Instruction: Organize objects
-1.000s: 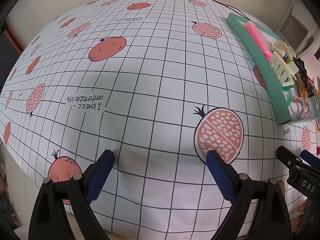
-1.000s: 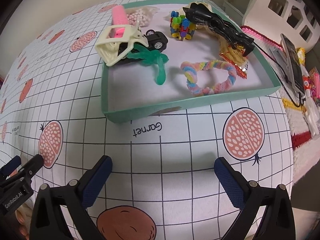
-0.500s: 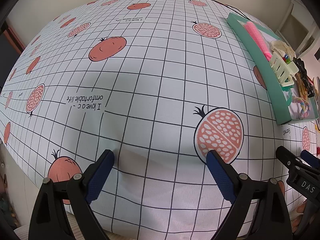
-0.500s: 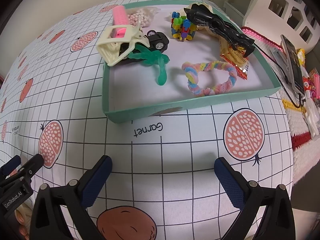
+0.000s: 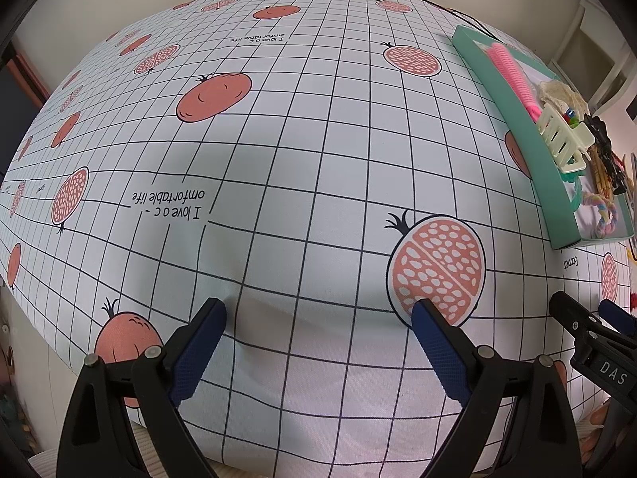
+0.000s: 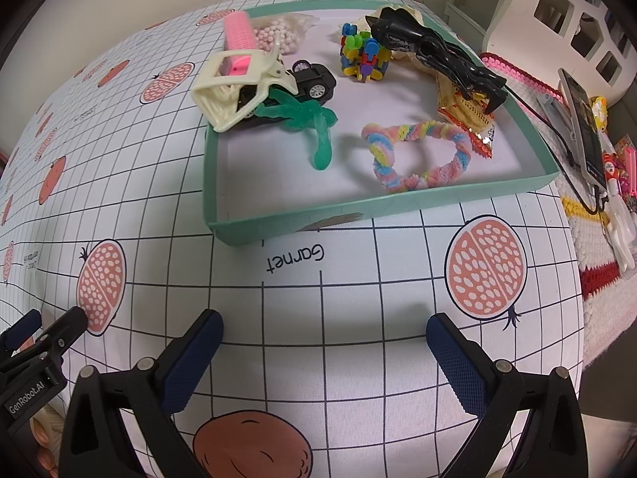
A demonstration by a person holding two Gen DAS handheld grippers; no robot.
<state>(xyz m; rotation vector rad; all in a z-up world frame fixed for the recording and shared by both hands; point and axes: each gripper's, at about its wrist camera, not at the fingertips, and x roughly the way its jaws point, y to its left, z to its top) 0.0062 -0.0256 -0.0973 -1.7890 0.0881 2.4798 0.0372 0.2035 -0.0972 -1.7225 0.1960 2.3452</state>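
Pomegranate-print gridded cloth (image 5: pixel 302 151) filled the left wrist view, where the left gripper (image 5: pixel 318 318) hovered spread and empty, the teal tray (image 5: pixel 529 147) well apart. From the right wrist view, the right gripper (image 6: pixel 324 328), also spread, faced that tray's jumble; grabbing the cream hair claw (image 6: pixel 235 87) risked dragging the toy car (image 6: pixel 312 79) it overlapped.

left gripper (image 5: pixel 318 312) jaws wide apart over gridded tablecloth (image 5: pixel 298 139); green tray (image 5: pixel 529 147) far right, holding cream claw clip (image 5: pixel 563 137).
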